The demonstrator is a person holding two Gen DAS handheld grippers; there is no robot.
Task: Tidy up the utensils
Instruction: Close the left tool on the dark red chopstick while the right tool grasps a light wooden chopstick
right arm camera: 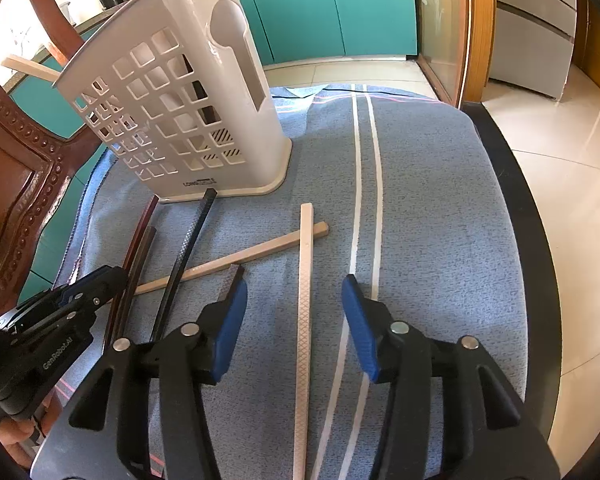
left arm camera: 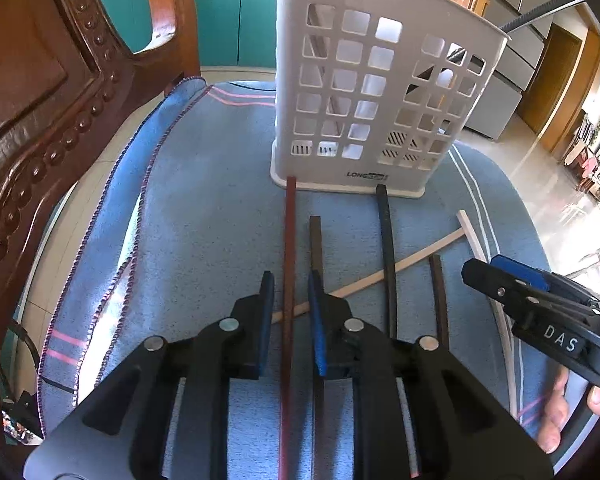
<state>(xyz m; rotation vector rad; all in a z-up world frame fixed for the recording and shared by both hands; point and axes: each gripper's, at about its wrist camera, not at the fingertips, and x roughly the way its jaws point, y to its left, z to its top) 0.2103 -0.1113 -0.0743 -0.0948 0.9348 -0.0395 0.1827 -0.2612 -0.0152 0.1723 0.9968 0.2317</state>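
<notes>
A slim reddish-brown wooden chopstick [left arm camera: 287,300] lies between the blue pads of the left claw [left arm camera: 291,296], whose jaws are apart. A pale cross-hatched square chopstick [right arm camera: 305,320] lies between the wide-open right claw [right arm camera: 294,296]. At twelve o'clock stands the white perforated plastic utensil holder [left arm camera: 372,92] on the blue woven cloth [left arm camera: 204,200].
</notes>
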